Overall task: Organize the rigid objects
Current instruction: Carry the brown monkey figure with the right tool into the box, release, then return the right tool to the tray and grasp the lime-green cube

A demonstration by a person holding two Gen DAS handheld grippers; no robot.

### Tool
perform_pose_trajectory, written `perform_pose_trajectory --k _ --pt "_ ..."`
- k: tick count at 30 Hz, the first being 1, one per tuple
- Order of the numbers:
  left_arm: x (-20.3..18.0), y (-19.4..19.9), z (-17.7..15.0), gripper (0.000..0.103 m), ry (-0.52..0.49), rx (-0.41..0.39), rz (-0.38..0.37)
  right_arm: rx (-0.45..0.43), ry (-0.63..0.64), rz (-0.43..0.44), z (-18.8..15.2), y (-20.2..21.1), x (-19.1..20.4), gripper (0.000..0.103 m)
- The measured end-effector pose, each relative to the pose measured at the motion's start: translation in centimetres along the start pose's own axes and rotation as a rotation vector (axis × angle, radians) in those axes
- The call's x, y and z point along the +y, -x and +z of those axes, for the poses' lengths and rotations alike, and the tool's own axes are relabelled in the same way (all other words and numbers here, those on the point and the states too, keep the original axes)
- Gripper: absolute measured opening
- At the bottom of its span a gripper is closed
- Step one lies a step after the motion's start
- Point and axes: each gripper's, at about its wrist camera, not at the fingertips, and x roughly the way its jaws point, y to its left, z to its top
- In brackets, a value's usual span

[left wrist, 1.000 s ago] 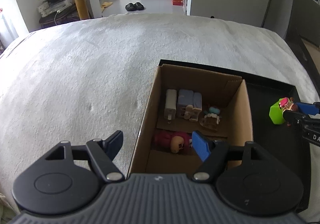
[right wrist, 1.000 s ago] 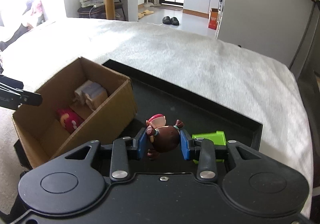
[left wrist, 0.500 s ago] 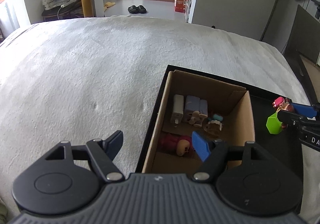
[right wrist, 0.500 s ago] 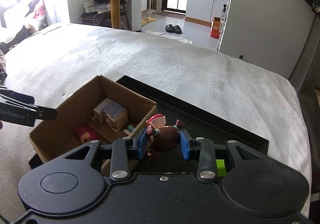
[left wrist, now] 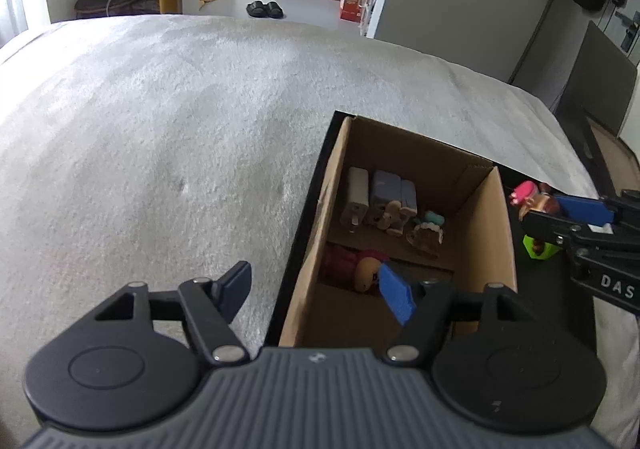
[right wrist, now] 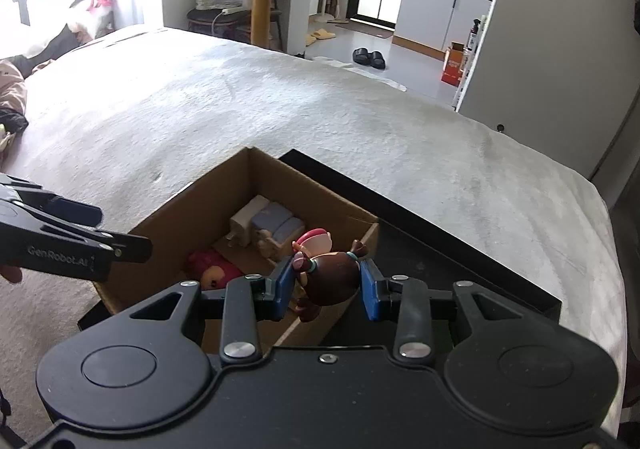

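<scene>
The step in hand looks like the carrying of a toy to the box. The right gripper [right wrist: 327, 287] has its jaws closed on a small brown figurine [right wrist: 330, 277], held in the air near the right wall of the cardboard box [right wrist: 168, 217]. The left gripper [left wrist: 316, 291] waits with its jaws wide apart and empty, above the near left corner of the box.

Inside the box lie a white charger [left wrist: 355, 195], grey-blue blocks [left wrist: 394, 193] and a red doll [left wrist: 356, 267]. The box stands on a black tray [right wrist: 460, 249] on the bed [left wrist: 180, 129]. A green block [left wrist: 540, 247] remains on the tray.

Next, I think, the figurine must pass over the right wall and come down in the free part of the floor near that wall. The wall edge is close below the toy, so some height is needed.
</scene>
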Motion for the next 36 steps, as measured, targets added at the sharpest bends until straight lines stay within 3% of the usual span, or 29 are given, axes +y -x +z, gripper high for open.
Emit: perform_pose_trajectory --k 6,9,13,15,18,36 --pt "1.0 -1.0 -0.7 0.027 0.039 0.027 -0.038 0.013 0.045 0.011 0.5 -1.0 2.0 0.035" --pt "1.2 -1.3 -1.0 0.019 0.046 0.033 -0.052 0.032 0.062 0.015 0.4 -1.9 2.8 0.035" --pt "1.2 -1.3 -1.3 0.016 0.046 0.021 -0.047 0.045 0.082 0.008 0.5 -2.6 3.5 0.035" --pt "1.4 -1.3 -1.2 0.016 0.045 0.019 -0.053 0.042 0.101 -0.013 0.4 -2.8 3.8 0.042" --pt "1.6 -1.4 -1.2 0.012 0.058 0.026 -0.068 0.042 0.108 -0.029 0.3 -2.8 3.8 0.043" --pt "0.7 -0.6 -0.7 0.013 0.007 0.014 -0.028 0.032 0.099 -0.049 -1.2 -0.8 1.5 0.058"
